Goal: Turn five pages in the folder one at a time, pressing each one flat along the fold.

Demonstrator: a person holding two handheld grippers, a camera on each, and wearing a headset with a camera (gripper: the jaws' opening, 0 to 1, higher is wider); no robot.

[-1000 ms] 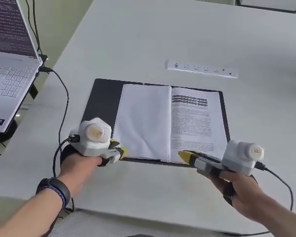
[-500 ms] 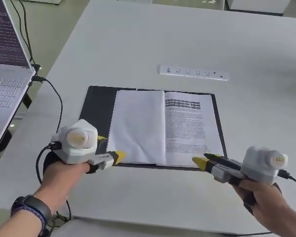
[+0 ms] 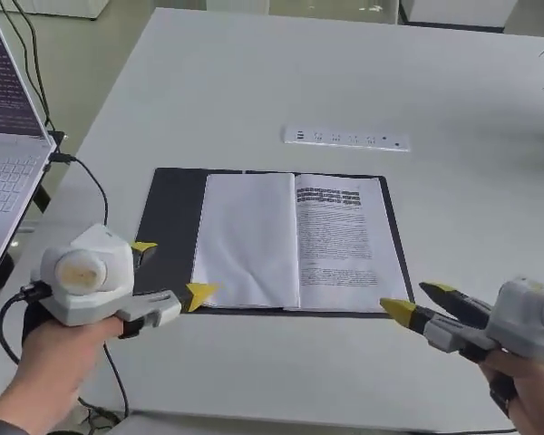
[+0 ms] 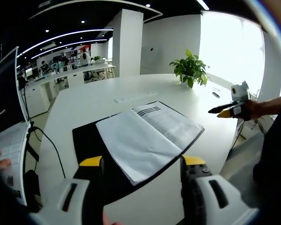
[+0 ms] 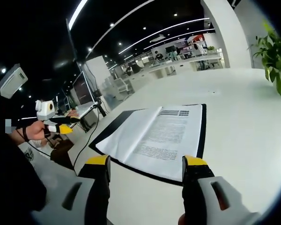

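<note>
Folder point(image 3: 172, 227): lying open at frame centre on white surface point(image 3: 254, 82); blank page left, printed page point(image 3: 340, 236) right, both lying flat.
Left gripper point(image 3: 172, 270): hovering lower left, jaws wide apart, gripping nothing.
Right gripper point(image 3: 419, 300): hovering lower right, jaws parted, gripping nothing.
Progress: no page lifting; turned count not telling; next turn probably pending.

Folder point(image 3: 170, 231) on table point(image 3: 254, 72) — power strip point(image 3: 344, 138) behind.

Black folder point(image 3: 168, 236), white pages point(image 3: 344, 263) with black print, white table point(image 3: 254, 91), yellow-tipped jaws on left gripper point(image 3: 171, 270), right gripper point(image 3: 416, 300)
</note>
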